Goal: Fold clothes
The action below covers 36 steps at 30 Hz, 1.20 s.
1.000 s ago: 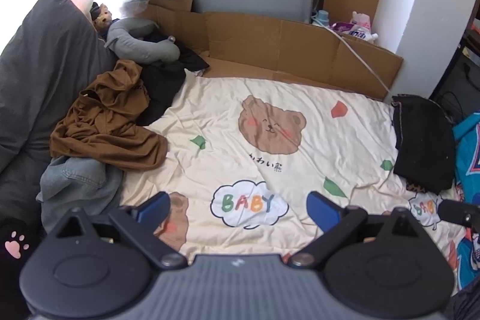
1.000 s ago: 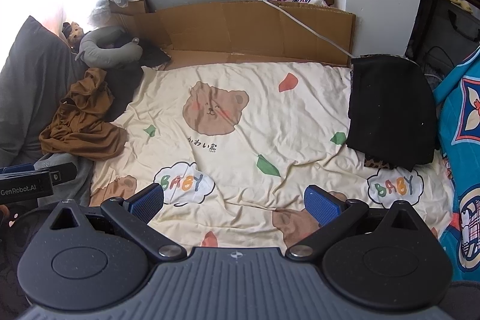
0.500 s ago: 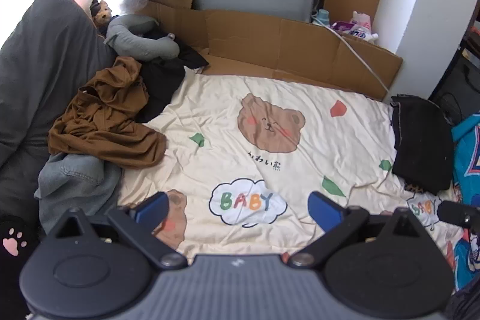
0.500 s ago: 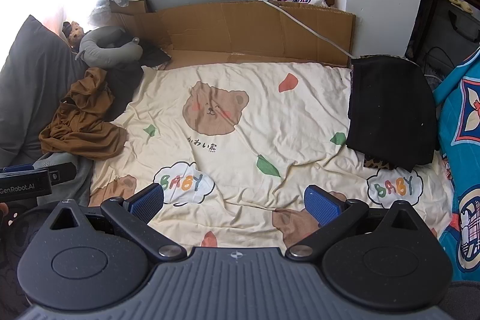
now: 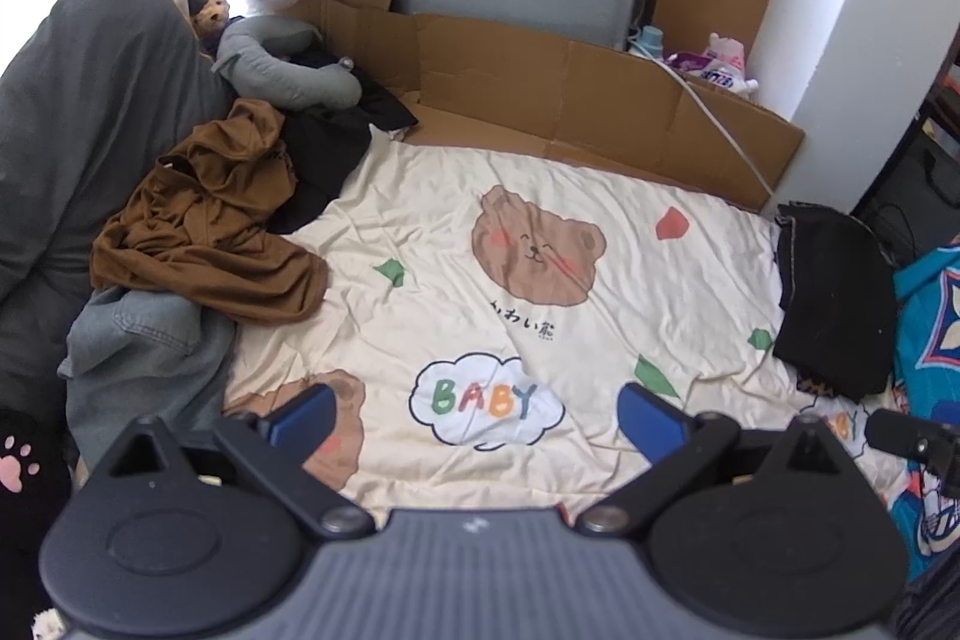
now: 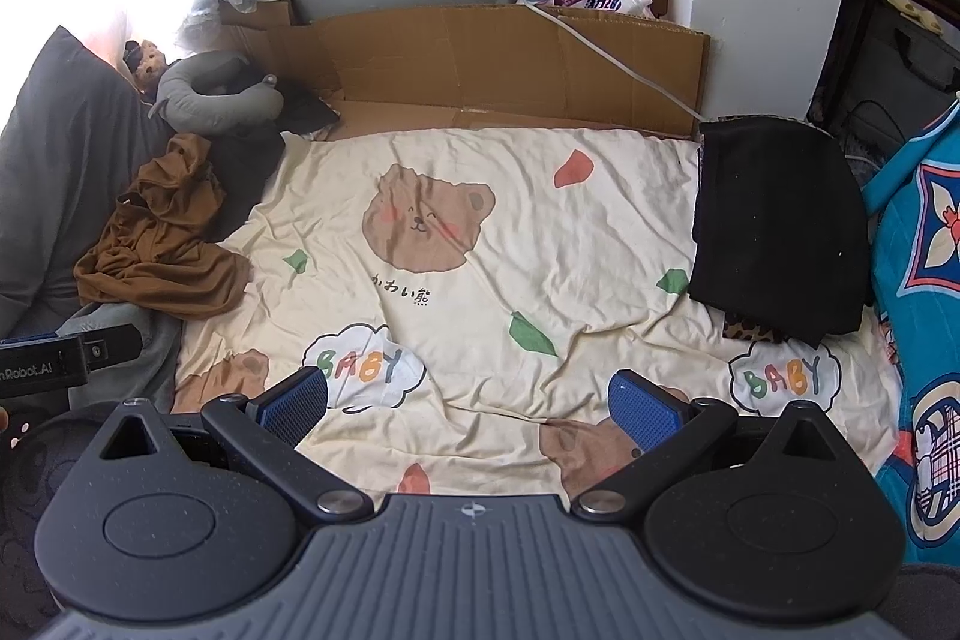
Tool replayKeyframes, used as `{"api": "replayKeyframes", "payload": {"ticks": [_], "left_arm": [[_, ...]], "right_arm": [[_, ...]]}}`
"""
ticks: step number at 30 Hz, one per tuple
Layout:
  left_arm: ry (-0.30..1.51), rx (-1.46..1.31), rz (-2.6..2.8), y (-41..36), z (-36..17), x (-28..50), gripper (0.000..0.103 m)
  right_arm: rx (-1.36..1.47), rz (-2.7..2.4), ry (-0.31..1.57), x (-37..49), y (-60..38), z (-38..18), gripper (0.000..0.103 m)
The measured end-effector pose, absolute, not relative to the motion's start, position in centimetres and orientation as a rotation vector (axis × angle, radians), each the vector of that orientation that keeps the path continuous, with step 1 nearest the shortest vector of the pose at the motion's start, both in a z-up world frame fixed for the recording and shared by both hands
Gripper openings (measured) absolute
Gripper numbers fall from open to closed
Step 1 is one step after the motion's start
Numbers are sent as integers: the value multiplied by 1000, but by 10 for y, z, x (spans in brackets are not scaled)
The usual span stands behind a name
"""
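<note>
- The left gripper (image 5: pixel 474 415) is swinging slightly toward the left of the scene compared with a second ago: the brown garment (image 5: pixel 207 232) and the grey denim piece (image 5: pixel 138 358) under its near edge are sitting further into the left wrist view than before.
- The right gripper (image 6: pixel 468 406) is hardly moving; its view of the cream bear-print sheet (image 6: pixel 492 232) is the same as a second ago.
- Both sets of fingers are spread wide and gripping nothing, blue pads (image 5: pixel 300 415) hovering over the near part of the sheet.
- My reading is that the left side is lining up on the crumpled pile at the far left, so the brown garment looks like the next piece to be pulled onto the open sheet; no fold is under way yet.
- A black folded stack (image 6: pixel 774 226) is lying at the right edge of the sheet, on top of a leopard-print piece whose edge is just peeking out below it; it appears to be finished work.
- A dark garment (image 5: pixel 324 148) is lying between the brown garment and the grey neck pillow (image 5: pixel 282 70), mostly buried, so its kind is hard to tell.
- The denim piece is running out of sight behind the left gripper's body, so its full extent is unclear.
- The far left corner is washed out by window light, and the fisheye edges are cropping the blue patterned fabric (image 6: pixel 924 280) at the right.
</note>
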State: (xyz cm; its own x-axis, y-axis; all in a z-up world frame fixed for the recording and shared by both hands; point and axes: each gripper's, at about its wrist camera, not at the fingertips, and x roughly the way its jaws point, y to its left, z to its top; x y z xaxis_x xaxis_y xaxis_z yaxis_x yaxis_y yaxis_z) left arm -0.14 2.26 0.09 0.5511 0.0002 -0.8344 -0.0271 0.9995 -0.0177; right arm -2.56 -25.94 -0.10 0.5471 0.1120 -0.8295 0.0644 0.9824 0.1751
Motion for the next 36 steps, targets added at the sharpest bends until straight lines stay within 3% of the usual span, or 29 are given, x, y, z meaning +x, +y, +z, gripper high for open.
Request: {"api": "replayKeyframes", "payload": {"ticks": [17,36], "left_arm": [[1009,-136,-80,34,5,10,102],[977,-130,7,102,13,58,102]], "right_arm": [[232,6,978,-10,-269,9,103],[206,21,976,36,-257,2,103]]}}
